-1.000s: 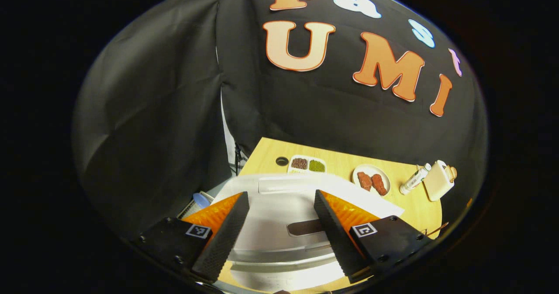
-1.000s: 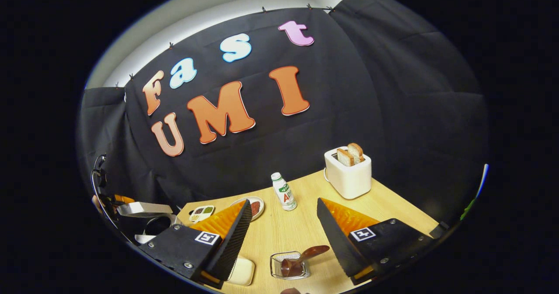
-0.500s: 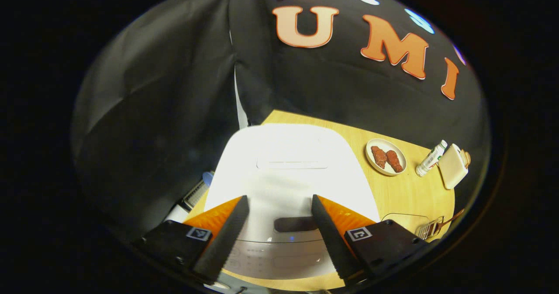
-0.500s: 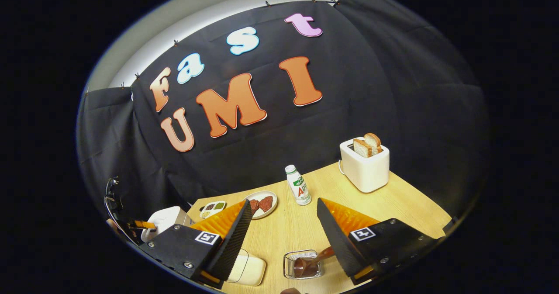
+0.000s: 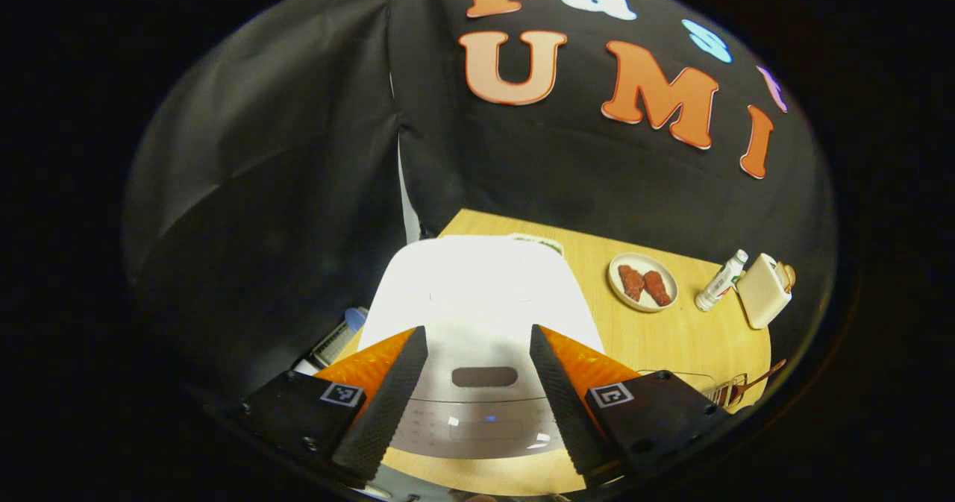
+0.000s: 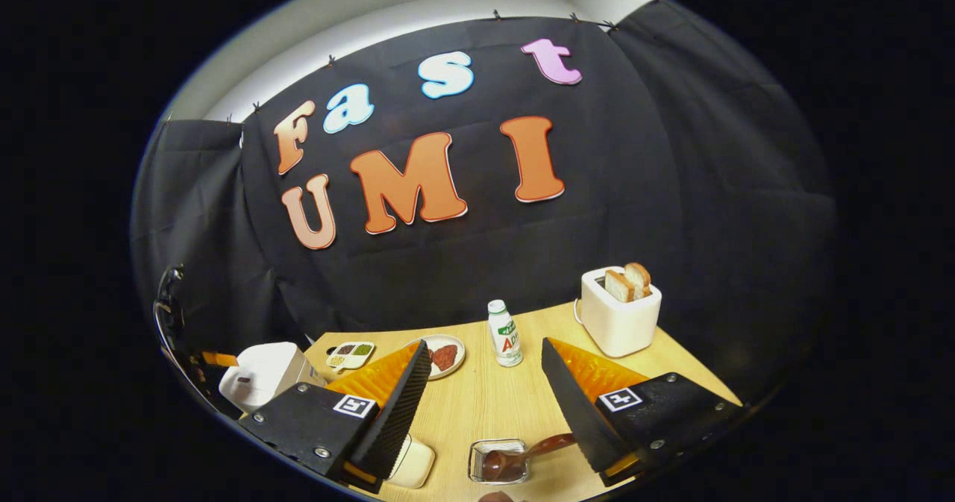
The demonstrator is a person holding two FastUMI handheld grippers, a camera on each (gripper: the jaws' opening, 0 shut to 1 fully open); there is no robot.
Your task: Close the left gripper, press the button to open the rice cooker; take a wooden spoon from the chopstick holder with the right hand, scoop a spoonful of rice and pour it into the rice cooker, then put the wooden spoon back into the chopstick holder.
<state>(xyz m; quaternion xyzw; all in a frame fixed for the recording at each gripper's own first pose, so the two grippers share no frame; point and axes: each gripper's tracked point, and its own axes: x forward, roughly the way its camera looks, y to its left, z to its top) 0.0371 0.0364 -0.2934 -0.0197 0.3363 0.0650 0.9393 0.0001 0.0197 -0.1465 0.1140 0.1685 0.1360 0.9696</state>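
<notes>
The white rice cooker point(image 5: 477, 293) stands with its lid down, and its dark oval button point(image 5: 484, 376) faces me. My left gripper point(image 5: 475, 330) hangs open just above the cooker's front, one finger on each side of the button, touching nothing. The cooker point(image 6: 261, 371) also shows at the left of the right gripper view. My right gripper point(image 6: 485, 345) is open over the table. Below it the wire chopstick holder point(image 6: 481, 472) holds the brown wooden spoon point(image 6: 545, 446). A white rice container point(image 6: 414, 463) sits left of the holder.
A plate of meat point(image 5: 642, 282), a small bottle point(image 5: 720, 280) and a toaster point(image 5: 762, 290) with bread line the back of the wooden table point(image 6: 477, 405). A divided sauce dish point(image 6: 349, 353) lies behind the cooker. Black cloth walls close in the table at the back and left.
The cooker's lid looked raised a second ago and now lies down. My left gripper has drawn back and up from the cooker. The right gripper stayed open and shifted only slightly.
</notes>
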